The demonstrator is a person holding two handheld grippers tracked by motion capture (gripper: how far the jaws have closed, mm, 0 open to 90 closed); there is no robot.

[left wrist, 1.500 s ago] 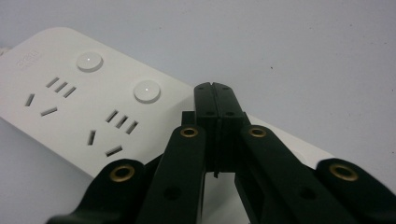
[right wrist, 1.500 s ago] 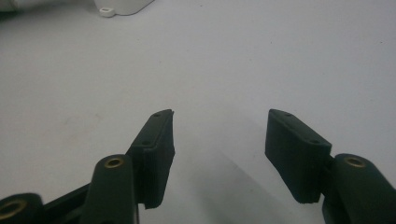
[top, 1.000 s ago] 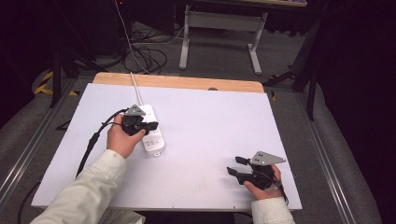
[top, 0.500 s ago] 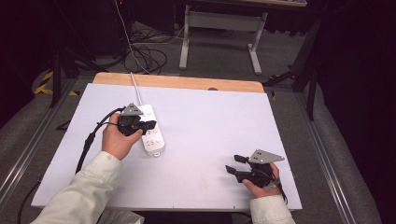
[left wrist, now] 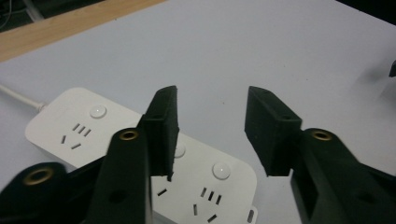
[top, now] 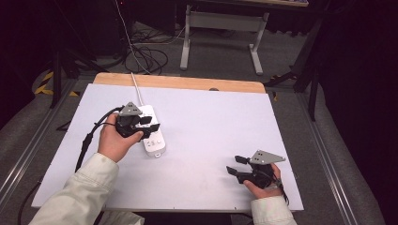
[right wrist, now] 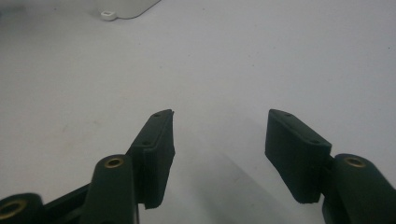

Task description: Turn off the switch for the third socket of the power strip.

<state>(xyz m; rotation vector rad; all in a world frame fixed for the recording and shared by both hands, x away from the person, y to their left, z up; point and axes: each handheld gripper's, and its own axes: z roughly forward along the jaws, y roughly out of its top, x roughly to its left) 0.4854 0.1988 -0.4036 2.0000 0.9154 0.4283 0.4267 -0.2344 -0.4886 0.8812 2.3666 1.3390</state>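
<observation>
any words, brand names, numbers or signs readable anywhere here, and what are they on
None can be read.
Power strip: plain white, with round buttons and socket slots, no print that shows; in the high view too small to tell.
Left gripper and right gripper: black jaws, no marking.
Table: bare white top, no text.
Yellow and black stripes on the floor: a hazard marking, no words.

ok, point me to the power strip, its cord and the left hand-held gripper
power strip (top: 153, 136), high view, bare white top face.
cord (top: 136, 86), high view, white run crossing the wooden table edge.
left hand-held gripper (left wrist: 210, 128), left gripper view, gap midway between its open fingertips.
</observation>
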